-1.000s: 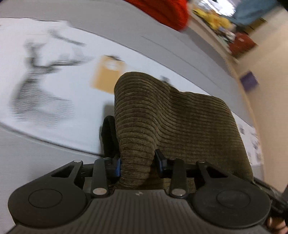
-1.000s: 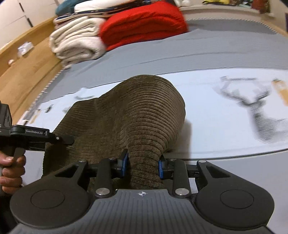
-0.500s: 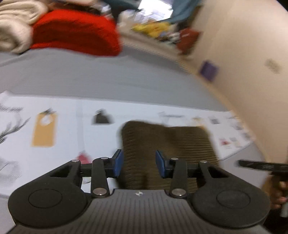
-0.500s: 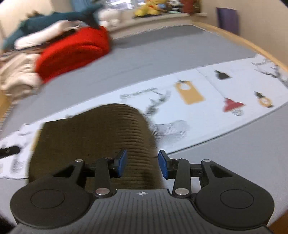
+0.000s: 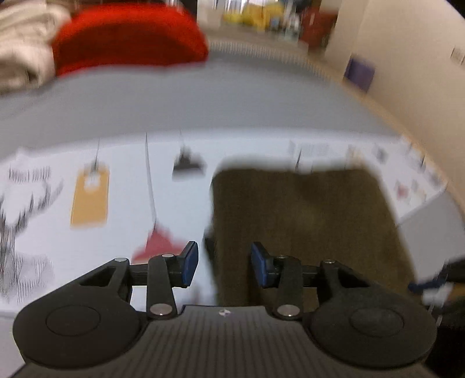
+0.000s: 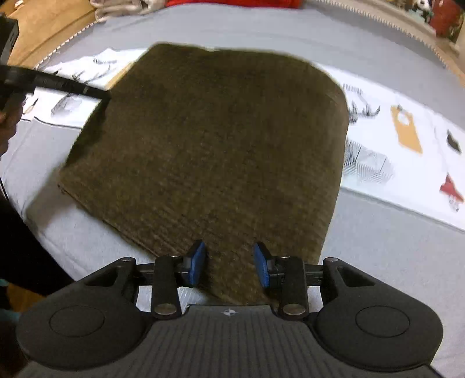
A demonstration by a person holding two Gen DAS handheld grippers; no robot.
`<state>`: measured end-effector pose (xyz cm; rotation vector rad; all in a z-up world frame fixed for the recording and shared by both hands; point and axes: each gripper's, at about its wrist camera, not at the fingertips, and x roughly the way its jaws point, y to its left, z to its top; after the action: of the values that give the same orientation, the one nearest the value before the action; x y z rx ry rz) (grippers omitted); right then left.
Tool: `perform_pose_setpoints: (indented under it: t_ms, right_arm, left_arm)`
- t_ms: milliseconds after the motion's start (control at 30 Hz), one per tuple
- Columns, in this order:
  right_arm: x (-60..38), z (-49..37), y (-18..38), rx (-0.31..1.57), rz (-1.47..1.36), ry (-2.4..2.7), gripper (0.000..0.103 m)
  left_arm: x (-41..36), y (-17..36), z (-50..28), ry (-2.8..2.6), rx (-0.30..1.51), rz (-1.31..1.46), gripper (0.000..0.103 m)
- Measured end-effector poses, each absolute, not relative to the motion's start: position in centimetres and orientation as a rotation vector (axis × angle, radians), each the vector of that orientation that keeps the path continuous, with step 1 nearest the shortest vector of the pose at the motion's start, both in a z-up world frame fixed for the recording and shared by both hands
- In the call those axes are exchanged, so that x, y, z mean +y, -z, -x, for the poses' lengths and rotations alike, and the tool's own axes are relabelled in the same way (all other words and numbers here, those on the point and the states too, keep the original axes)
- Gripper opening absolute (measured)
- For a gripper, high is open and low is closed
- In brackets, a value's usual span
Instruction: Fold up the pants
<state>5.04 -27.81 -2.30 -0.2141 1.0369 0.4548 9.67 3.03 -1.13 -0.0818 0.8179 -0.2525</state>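
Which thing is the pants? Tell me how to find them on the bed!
Look at the big grey bed with a white printed sheet laid across it. On that sheet lies a flat, square-folded bundle, the pants. They are the only dark olive-brown, ribbed thing there; the deer and orange tag beside them are just flat prints.

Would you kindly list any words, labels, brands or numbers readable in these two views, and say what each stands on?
No text can be read in either view.
White printed cloth: only pictures show, a stag and tags; any lettering is blurred.
Brown corduroy pants: no label visible.
Claw housing: a small round emblem, no letters.
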Motion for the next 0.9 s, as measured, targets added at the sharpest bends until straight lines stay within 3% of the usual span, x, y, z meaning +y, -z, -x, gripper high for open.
perform_pose_setpoints:
  t_ms: [100,167,233,333,467,633,733,800,900]
  right_arm:
    - [-27.2,-4.5,1.7,0.975,0.24,-0.477,0.039]
    - [-27.2,-4.4,1.2,0.927,0.234,-0.466,0.039]
    - [-27.3,-4.6,0.2,0.89,0.191,-0.435,0.039]
    - [-28.1,-5.9,-1.3,0.812,0.1,-0.334,0.04]
    - [-29.5,-9.0,-2.3,0.75,-0.051,-0.166,0.041]
    - [-29.9,-13.6,-1.3,0.774,-0.122,-0.059,0.041]
    - [-28.8,-16.3,0.3,0.829,-0.081,-0.045,0.041]
    - [-28.2,-18.1,1.9,0.886,-0.025,-0.008,0.043]
    - [-28.4,-20.0,3.6,0.928,-0.042,0.014,0.045]
  left_arm:
    - [2.1,-0.4,-9.9,0.291,0.692,0.104,0.038]
    - [1.1,-0.5,-10.5,0.305,0.688,0.079,0.019]
    - [0.2,1.1,-12.0,0.28,0.776,0.041,0.01]
    - [0.6,5.6,-14.1,0.143,0.964,-0.026,0.012]
    - [0.3,4.8,-13.8,0.135,0.926,-0.079,0.012]
    - [2.6,2.4,-12.5,0.232,0.873,0.053,0.012]
    - [3.0,0.5,-10.4,0.411,0.835,0.091,0.017]
    - [2.6,0.8,-8.9,0.559,0.867,0.057,0.023]
    - [0.6,4.5,-6.9,0.601,1.029,-0.203,0.023]
